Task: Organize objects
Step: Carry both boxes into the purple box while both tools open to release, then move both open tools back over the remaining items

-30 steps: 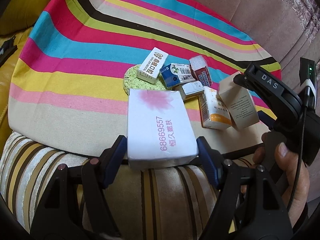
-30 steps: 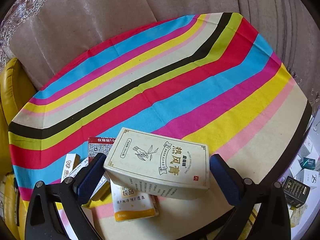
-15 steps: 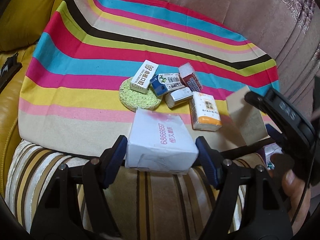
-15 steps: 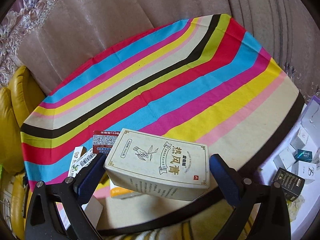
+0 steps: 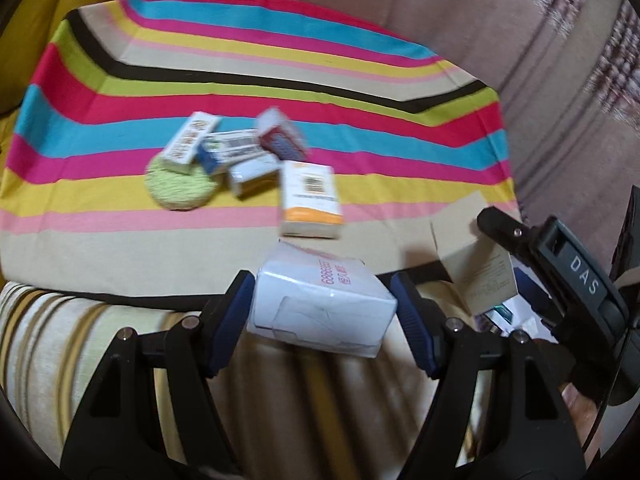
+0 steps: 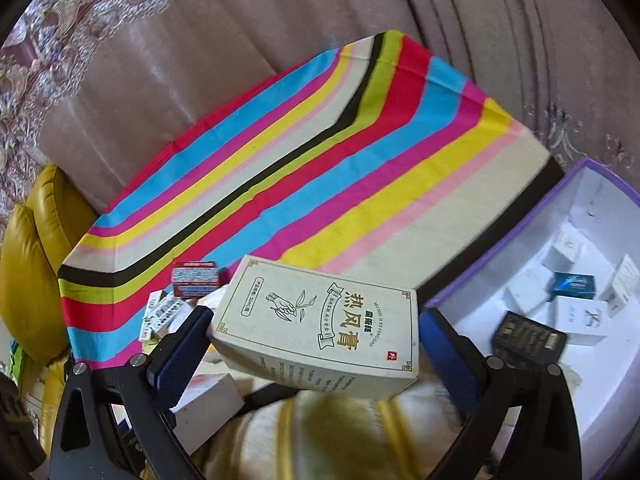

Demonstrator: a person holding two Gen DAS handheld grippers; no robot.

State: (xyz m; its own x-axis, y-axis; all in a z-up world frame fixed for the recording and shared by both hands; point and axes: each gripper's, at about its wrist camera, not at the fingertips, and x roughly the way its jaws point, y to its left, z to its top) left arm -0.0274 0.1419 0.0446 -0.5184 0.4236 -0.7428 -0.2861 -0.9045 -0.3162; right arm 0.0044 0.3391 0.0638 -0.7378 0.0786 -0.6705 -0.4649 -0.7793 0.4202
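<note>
My left gripper (image 5: 324, 312) is shut on a white box with pink print (image 5: 320, 304), lifted off the striped cloth (image 5: 256, 60) near its front edge. My right gripper (image 6: 316, 340) is shut on a beige box with a leaf drawing (image 6: 320, 320), held tilted above the cloth's edge; in the left wrist view that same beige box (image 5: 472, 252) and the right gripper body (image 5: 560, 264) show at the right. Small boxes lie clustered on the cloth: an orange-and-white box (image 5: 310, 198), a dark red box (image 5: 280, 136), a blue-and-white box (image 5: 228, 148), on and beside a green round pad (image 5: 178, 188).
A purple-rimmed white bin (image 6: 500, 248) at the right holds several small boxes, among them a black box (image 6: 528, 340) and a blue box (image 6: 574, 284). Yellow cushions (image 6: 28, 272) flank the left. A striped beige cushion (image 5: 80, 340) lies below the cloth. A hand (image 5: 580, 412) grips the right tool.
Both grippers have pulled back and swung right with their boxes. The box cluster now sits farther off in the left wrist view, and the purple-rimmed bin has come well into the right wrist view.
</note>
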